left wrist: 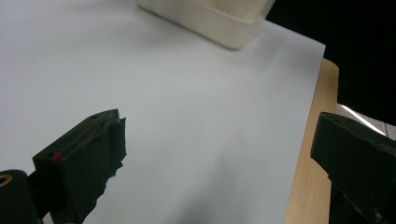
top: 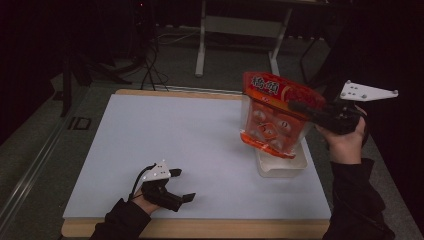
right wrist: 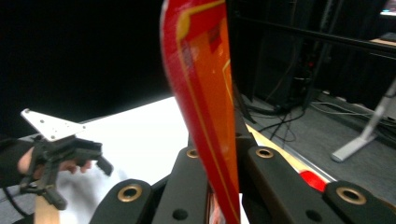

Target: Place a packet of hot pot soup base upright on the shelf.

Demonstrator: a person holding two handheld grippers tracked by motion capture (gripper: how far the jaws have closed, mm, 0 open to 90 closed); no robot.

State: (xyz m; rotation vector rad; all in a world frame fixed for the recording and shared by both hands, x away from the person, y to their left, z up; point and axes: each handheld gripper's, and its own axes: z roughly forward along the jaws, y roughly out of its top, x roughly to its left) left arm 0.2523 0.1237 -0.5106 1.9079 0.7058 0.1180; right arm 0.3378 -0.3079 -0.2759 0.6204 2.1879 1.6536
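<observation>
Packaging of the red snack bag (top: 273, 116) appears light, crinkly and slippery, best pinched at its flat top seam, where the right hand-held gripper (top: 300, 107) clamps it above the plastic tub (top: 280, 166) on the counter (top: 175, 145); the left hand-held gripper (top: 182, 185) stands open, empty.

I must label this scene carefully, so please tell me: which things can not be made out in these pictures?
- Red snack bag, high view: its print is too small and blurred to read.
- Same bag, right gripper view: seen edge-on, its front hidden; the right tool covers its lower part.
- White tray, left gripper view: cut off by the top edge.
- Tray's inside, high view: the bag hides it.
</observation>
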